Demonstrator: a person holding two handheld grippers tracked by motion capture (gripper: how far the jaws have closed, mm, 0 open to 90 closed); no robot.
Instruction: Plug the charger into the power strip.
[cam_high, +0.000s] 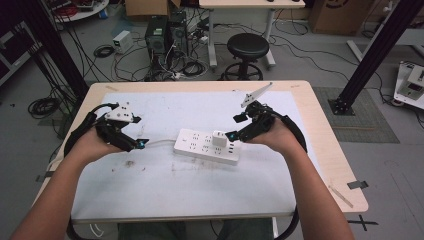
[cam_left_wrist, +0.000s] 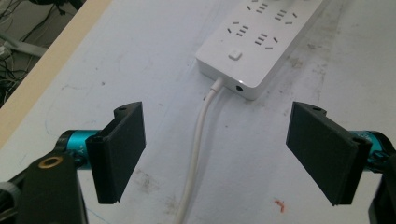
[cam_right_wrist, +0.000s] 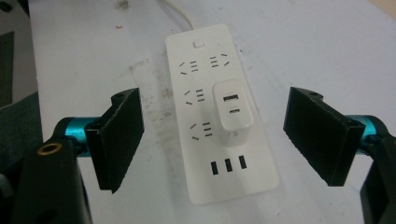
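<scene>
I see a white power strip (cam_high: 207, 146) lying flat near the middle of the desk (cam_high: 150, 185), on its white mat, with its long axis running left to right and slightly angled. A white charger (cam_high: 219, 138) is plugged into one of its sockets, toward the right half of the strip. In the right gripper view the charger (cam_right_wrist: 232, 112) stands on the strip (cam_right_wrist: 219, 154) between the socket rows and the three USB slots, showing two ports on its top face.

My left tool (cam_high: 141, 143) sits to the left of the strip, apart from it, with its jaws spread wide and nothing between them. In the left gripper view the strip's white cord (cam_left_wrist: 196, 149) runs along the desk between the open jaws, lying below them and untouched, into the strip's near end (cam_left_wrist: 243, 56) beside the switch button.

My right tool (cam_high: 234, 127) hovers at the strip's right end, just beside the charger. Its jaws are also released, wide apart, framing the strip and charger in its own view without touching either.
</scene>
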